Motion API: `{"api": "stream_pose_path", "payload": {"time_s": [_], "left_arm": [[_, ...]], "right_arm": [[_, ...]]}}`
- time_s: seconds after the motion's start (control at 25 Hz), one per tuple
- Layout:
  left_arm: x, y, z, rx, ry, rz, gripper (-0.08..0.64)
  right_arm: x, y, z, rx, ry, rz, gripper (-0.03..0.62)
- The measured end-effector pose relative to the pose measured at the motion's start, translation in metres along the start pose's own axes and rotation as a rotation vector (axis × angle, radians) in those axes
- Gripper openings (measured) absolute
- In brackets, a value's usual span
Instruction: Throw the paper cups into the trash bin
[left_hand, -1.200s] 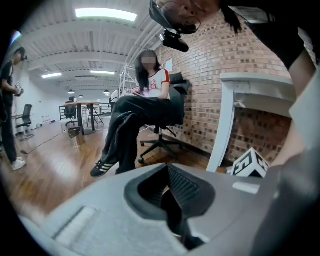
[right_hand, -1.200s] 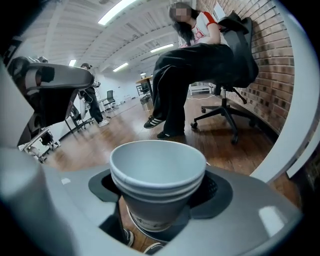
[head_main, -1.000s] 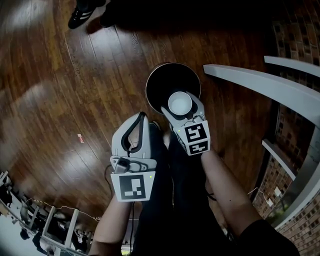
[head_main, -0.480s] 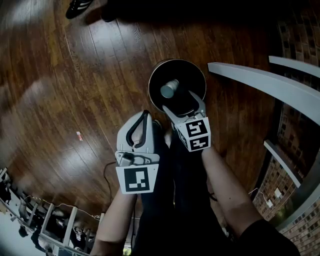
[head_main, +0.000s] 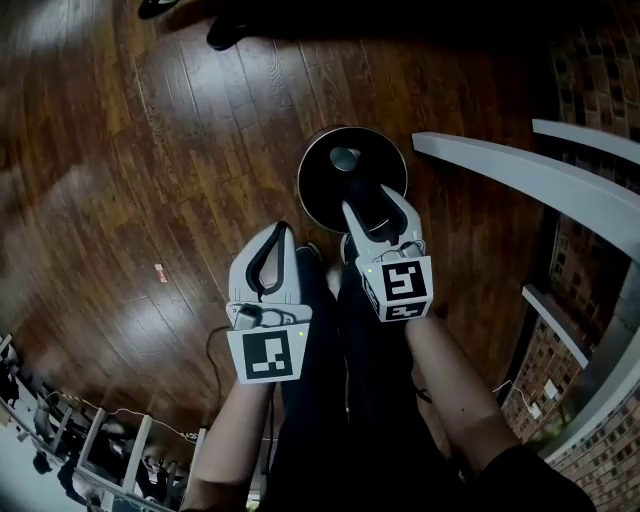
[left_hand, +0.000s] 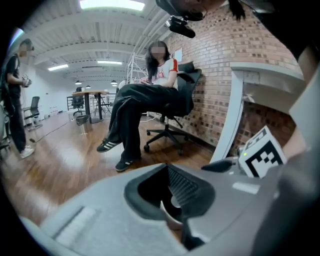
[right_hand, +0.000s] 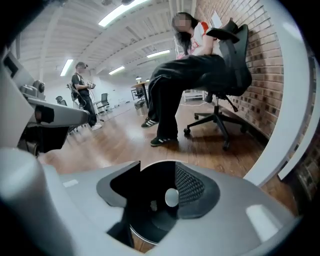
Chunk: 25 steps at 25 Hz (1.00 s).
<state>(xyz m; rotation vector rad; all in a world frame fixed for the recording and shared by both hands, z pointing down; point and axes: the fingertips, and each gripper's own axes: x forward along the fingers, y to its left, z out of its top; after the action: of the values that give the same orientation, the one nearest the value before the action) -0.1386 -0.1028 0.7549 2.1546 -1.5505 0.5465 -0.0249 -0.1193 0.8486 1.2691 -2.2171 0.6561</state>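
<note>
Closest to the head camera, the person's two bare forearms reach forward over black trousers (head_main: 340, 400), one tool in each hand. Left grey two-jaw tool (head_main: 283, 232) sits lower and nearer, with its marker cube toward the camera. Its tips meet at the front, leaving only the bowed black-lined gap behind them, and it holds nothing. Right grey two-jaw tool (head_main: 377, 205) reaches further ahead, its tips over the near rim of the bin. Its jaws stand partly apart and have just been closing, with nothing between them; its own view shows only the bin through the gap.

Just beyond, the round black trash bin (head_main: 318, 190) stands on the dark brown wooden plank floor (head_main: 150, 150). It is right in front of the person and touches neither tool. The small white paper cup (head_main: 345, 158) lies inside the bin toward its far side, apart from the right tool. The right gripper view shows it as a pale round spot (right_hand: 171, 196) down in the dark bin (right_hand: 150, 230).

To the right of the bin a pale grey curved ledge (head_main: 520, 175) sweeps across, with a red-brown brick wall (head_main: 590, 90) behind it. Further off, a person in black trousers (right_hand: 175, 95) sits in a black office chair (right_hand: 230, 65) by the wall, black-and-white shoes on the floor. Another person (right_hand: 82, 92) stands far back in the room.
</note>
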Motion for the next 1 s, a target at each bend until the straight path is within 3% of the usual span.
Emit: {"api": "stream_pose_path", "payload": {"time_s": [0.16,0.48,0.64,0.8,1.0], "left_arm": [[-0.012,-0.003,0.047,-0.002,-0.07,0.0,0.005],[-0.05,-0.021,0.15,0.017,-0.186,-0.015,0.005],[-0.073,-0.025,0.192,0.026,-0.236,-0.01,0.005],[-0.094,-0.034,0.232,0.017,-0.285,-0.023,0.005],[-0.136,-0.047,0.287,0.0,-0.358,-0.048,0.005]], "right_arm": [[-0.031,-0.006,0.061,-0.01,-0.112,-0.037,0.152],[-0.1,0.008,0.178,-0.063,-0.249,-0.013,0.125],[-0.134,0.016,0.218,-0.056,-0.296,-0.013,0.05],[-0.169,0.022,0.257,-0.066,-0.358,-0.022,0.023],[-0.219,0.047,0.304,-0.078,-0.416,0.025,0.008]]}}
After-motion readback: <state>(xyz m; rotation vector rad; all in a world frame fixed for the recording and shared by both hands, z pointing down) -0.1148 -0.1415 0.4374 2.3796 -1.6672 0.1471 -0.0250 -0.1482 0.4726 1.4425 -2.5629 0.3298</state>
